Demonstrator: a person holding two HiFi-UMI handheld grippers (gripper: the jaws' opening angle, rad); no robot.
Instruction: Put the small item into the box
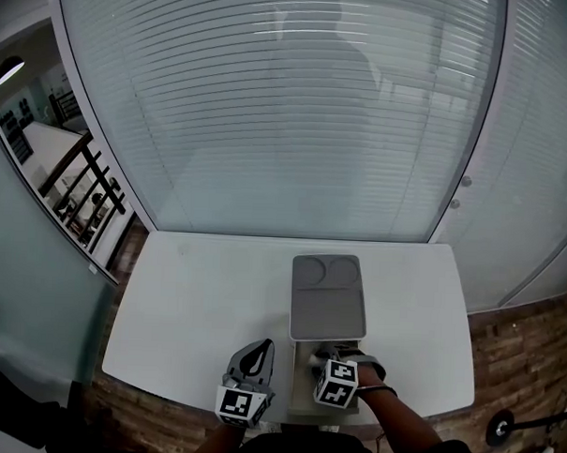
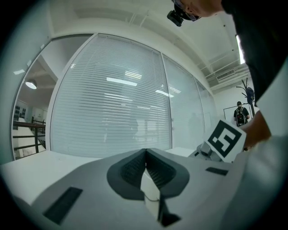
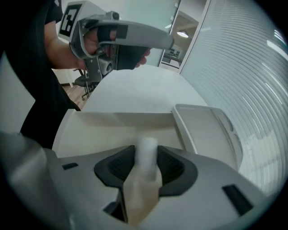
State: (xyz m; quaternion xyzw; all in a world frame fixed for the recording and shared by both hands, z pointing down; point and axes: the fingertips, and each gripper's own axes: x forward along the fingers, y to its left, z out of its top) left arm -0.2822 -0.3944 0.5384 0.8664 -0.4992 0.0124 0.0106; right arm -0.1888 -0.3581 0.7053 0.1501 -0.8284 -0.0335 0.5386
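While the right gripper (image 3: 146, 162) pinches the small white item (image 3: 146, 150) between its partly parted jaws, just over the open box (image 3: 105, 132), only the right gripper view shows the item; the head view hides it.

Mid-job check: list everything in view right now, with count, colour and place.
white rectangular table: one, white, before the blinds.
open cream box: one, cream, table's near edge, under the right gripper.
flat grey lid: one, grey, lying open beyond the box.
small white cylindrical item: one, white, between the right gripper's jaws.
left gripper: one, grey, jaws together, empty, left of the box.
right gripper: one, grey, closed on the item.
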